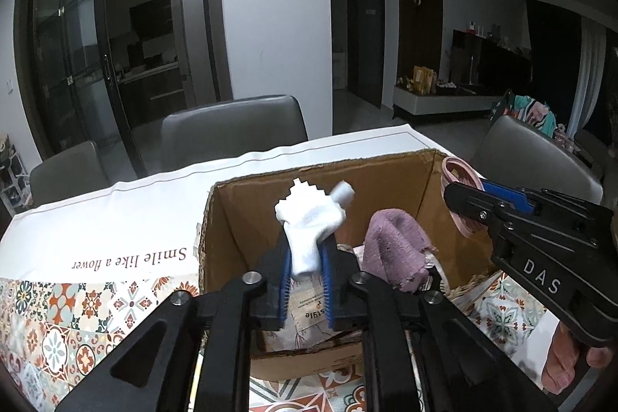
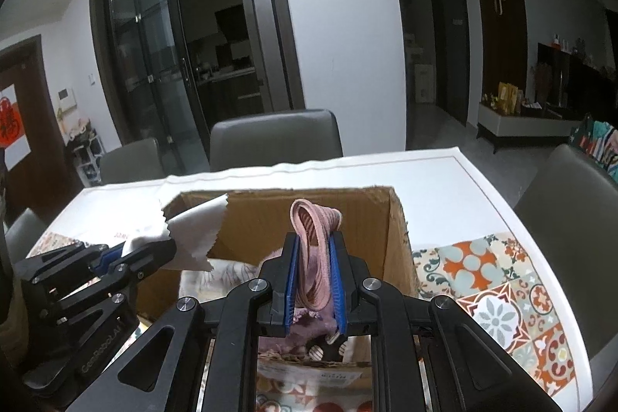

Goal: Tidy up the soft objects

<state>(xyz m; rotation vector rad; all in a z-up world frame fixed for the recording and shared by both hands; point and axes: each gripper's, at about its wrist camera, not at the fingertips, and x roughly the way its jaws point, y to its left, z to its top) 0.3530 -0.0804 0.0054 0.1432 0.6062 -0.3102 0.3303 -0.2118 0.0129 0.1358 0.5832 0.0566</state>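
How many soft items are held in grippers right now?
2: a white cloth in the left gripper, a pink band in the right gripper, both over the cardboard box.

Box floor (image 1: 309, 319) largely hidden behind fingers (image 1: 284, 280) and purple cloth (image 1: 394, 250).

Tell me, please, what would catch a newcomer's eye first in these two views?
Probably the open cardboard box in the middle of the patterned tablecloth, with both grippers held above it. The left gripper is shut on a white cloth, while the right gripper is shut on a looped pink band. A mauve towel already lies inside the box.
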